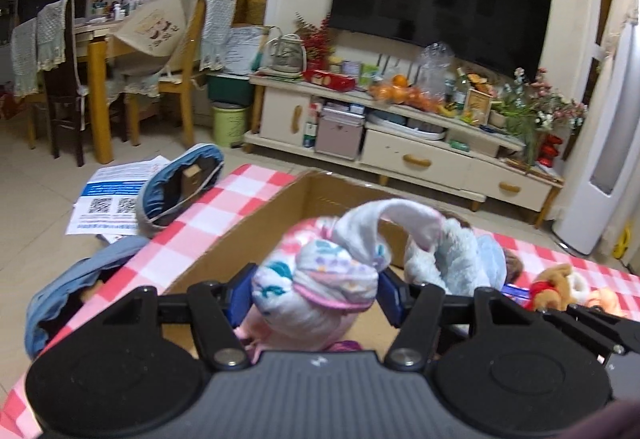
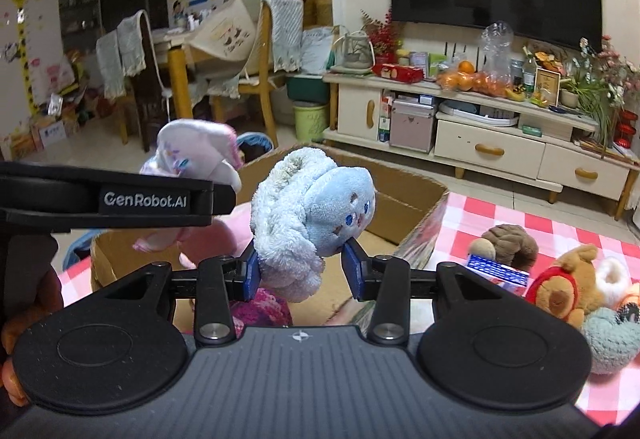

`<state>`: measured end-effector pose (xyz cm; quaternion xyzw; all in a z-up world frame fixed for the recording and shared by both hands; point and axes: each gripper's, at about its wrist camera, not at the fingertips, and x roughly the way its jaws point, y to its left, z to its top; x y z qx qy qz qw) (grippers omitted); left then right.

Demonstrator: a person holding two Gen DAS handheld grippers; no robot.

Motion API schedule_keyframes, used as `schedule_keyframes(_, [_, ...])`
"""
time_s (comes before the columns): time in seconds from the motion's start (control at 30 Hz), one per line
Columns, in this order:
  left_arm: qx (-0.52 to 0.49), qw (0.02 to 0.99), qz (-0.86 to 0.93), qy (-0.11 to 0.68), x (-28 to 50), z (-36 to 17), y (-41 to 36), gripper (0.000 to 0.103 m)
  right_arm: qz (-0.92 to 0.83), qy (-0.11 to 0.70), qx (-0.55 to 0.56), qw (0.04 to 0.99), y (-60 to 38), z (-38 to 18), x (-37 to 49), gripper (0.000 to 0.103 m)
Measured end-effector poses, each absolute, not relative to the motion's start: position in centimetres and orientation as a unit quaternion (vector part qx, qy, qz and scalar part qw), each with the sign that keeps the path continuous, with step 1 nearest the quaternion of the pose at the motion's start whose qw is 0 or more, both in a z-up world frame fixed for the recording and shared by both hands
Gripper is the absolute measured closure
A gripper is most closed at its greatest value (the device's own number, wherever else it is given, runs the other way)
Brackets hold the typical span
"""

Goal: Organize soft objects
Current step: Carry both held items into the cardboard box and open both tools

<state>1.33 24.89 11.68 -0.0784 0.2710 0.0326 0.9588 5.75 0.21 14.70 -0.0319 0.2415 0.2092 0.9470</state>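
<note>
My left gripper (image 1: pixel 316 295) pinching a white patterned plush (image 1: pixel 320 279) above the cardboard box (image 1: pixel 240 235), my right gripper (image 2: pixel 300 271) clamping a blue fleecy plush (image 2: pixel 308 219) over the same box

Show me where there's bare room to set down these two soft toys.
Freest: the brown cardboard box, whose far floor shows bare behind the fluffy light-blue plush; pink items fill its near end. The red-and-white checked tablecloth is bare left of the box. Crowded: right of the box, around the brown bear in red.
</note>
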Motion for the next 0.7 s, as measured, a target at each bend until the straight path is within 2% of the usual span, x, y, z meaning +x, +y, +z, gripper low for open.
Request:
schedule_keyframes(0.07, [-0.073, 0.958, 0.044, 0.273, 1.2, 11.7, 25.1, 0.028, 0.210, 0.245, -0.043, 0.946, 0.9, 14.5, 5.8, 0.045])
schedule_keyframes(0.1, [-0.070, 0.959, 0.050, 0.270, 1.2, 11.8, 25.1, 0.021, 0.211, 0.247, -0.048, 0.945, 0.9, 14.0, 5.1, 0.036])
schedule_keyframes(0.13, [-0.067, 0.960, 0.053, 0.266, 1.0, 11.8, 25.1, 0.017, 0.213, 0.251, -0.052, 0.943, 1.1, 13.8, 5.1, 0.020])
schedule_keyframes(0.2, [-0.058, 0.961, 0.058, 0.263, 0.9, 12.1, 24.9, 0.014, 0.216, 0.256, -0.056, 0.940, 0.8, 13.7, 4.7, 0.007])
schedule_keyframes(0.7, [-0.034, 0.964, 0.043, 0.262, 0.8, 12.4, 22.7, 0.009, 0.180, 0.222, -0.026, 0.958, -2.5, 14.4, 1.3, 0.004])
